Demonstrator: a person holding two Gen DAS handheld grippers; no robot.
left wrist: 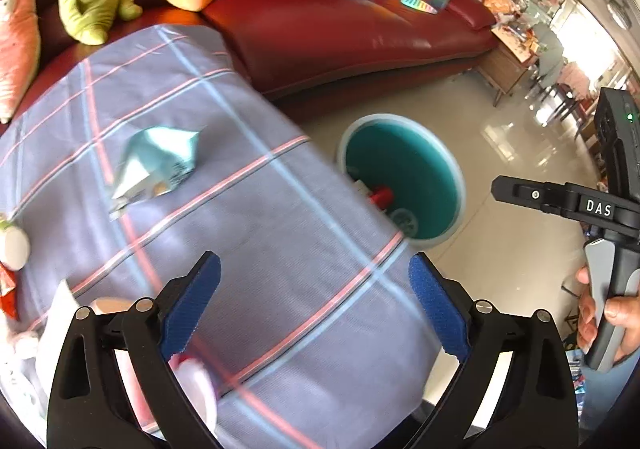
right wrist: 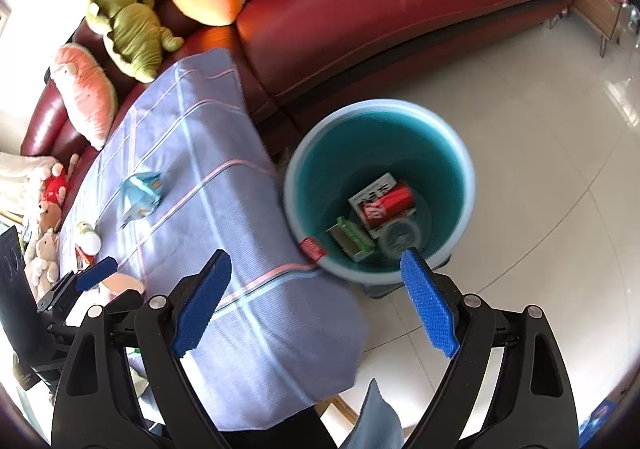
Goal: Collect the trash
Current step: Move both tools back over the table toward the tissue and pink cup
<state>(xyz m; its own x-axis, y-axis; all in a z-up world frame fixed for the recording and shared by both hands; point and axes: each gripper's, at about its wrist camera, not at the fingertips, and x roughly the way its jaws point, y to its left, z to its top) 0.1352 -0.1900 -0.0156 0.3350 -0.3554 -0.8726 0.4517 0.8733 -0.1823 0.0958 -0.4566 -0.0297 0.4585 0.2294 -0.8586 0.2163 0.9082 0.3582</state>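
Here, the left gripper (left wrist: 314, 305) hangs over the grey-blue checked tablecloth (left wrist: 248, 249) with its blue pads spread apart and nothing between them. The right gripper (right wrist: 316, 301) gapes equally wide, also holding nothing. At its twelve o'clock stands the round teal plastic bin (right wrist: 452, 169), holding a red can (right wrist: 394, 199). A crumpled pale-blue carton (left wrist: 156, 165) lies on the cloth, at eleven o'clock from the left gripper.
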